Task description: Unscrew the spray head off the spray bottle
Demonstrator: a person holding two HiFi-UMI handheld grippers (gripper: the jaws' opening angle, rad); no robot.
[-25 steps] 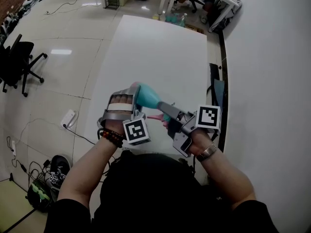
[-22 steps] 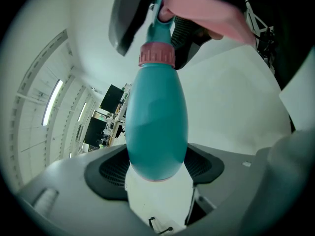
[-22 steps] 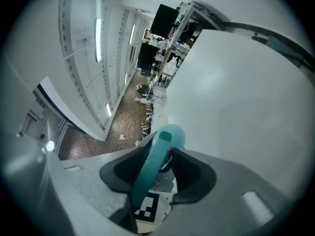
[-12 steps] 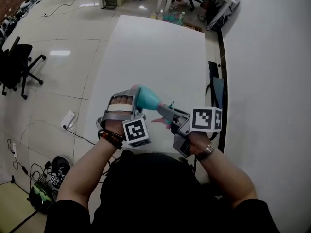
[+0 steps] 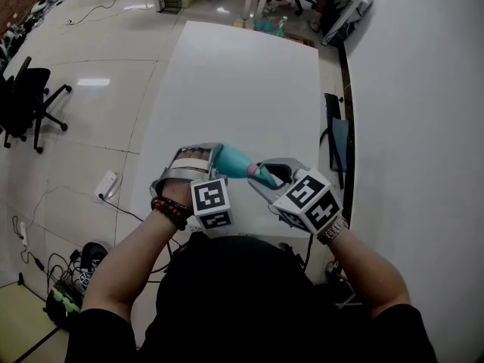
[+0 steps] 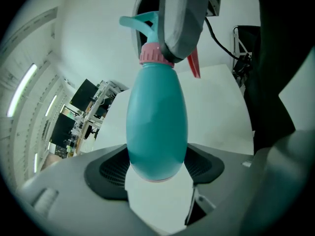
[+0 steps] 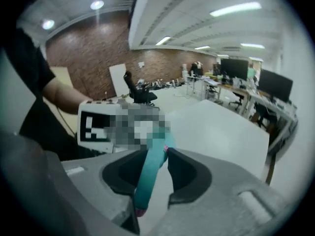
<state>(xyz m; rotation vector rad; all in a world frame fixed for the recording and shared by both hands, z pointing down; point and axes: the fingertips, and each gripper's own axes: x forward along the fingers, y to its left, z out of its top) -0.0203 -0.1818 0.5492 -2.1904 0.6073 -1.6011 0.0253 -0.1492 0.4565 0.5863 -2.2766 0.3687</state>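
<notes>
Now left hand-held gripper [image 6: 156, 163] clamps the one spray bottle [image 6: 156, 117], right hand-held gripper [image 7: 155, 176] its spray head [image 7: 149, 173].

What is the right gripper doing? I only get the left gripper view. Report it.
Observer: In its own view the right gripper has both fingers pressed on the spray head.
Operator: Now give me the bottle's attitude from the head view.
Observer: The spray bottle lies nearly level between the left gripper and the right one, over the near end of the white table.
</notes>
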